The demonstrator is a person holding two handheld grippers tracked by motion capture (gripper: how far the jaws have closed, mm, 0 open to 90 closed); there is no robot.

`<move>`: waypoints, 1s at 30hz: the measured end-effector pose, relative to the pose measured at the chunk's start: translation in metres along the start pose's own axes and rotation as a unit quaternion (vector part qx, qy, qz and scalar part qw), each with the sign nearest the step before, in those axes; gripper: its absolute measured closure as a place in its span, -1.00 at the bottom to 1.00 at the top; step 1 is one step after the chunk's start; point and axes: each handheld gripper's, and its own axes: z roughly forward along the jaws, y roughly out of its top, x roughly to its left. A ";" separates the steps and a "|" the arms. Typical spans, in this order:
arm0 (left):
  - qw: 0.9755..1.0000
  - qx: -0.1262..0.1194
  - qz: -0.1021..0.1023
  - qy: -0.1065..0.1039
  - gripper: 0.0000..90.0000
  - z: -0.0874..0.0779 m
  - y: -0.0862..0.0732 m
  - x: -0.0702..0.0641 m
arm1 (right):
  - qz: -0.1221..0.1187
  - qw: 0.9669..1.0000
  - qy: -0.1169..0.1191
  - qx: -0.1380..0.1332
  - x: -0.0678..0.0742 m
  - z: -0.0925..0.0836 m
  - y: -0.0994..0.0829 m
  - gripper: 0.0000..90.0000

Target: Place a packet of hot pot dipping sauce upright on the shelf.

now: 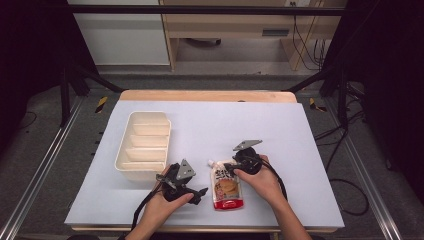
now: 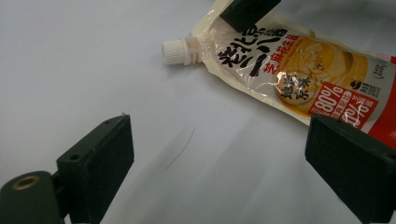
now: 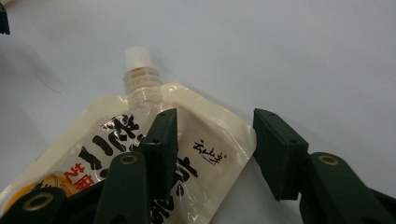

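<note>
one white cap (image 2: pixel 176 51) on pouch (image 2: pixel 299 70)

Left claw (image 1: pixel 199 192) gapes wide; right claw (image 1: pixel 226 168) stands part-open, both low.

The pouch (image 2: pixel 299 70) at the upper right of the left gripper view is cream with bold black characters, an orange-gold round picture, a red band with white figures, and a white ribbed cap (image 2: pixel 176 50). The tray (image 1: pixel 143 145) left of centre in the high view is cream. The table cover (image 1: pixel 280 130) is pale lavender-white. Both grippers (image 1: pixel 202 192) (image 1: pixel 226 167) are black with grey plates.
</note>
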 end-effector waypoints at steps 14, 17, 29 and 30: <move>1.000 0.004 0.001 0.006 -0.83 0.000 0.000 0.001 | -0.021 1.000 0.002 -0.023 0.007 -0.019 0.002 0.68; 1.000 0.006 0.003 0.006 -0.83 0.000 0.000 0.001 | -0.031 0.999 0.004 -0.021 0.009 -0.019 0.001 0.76; 1.000 0.008 0.006 0.004 -0.83 0.000 0.000 0.000 | -0.056 0.998 -0.012 -0.007 0.014 -0.017 0.002 0.96; 1.000 0.008 0.006 0.004 -0.83 0.000 0.000 0.000 | -0.058 0.998 -0.010 -0.008 0.014 -0.017 0.002 0.96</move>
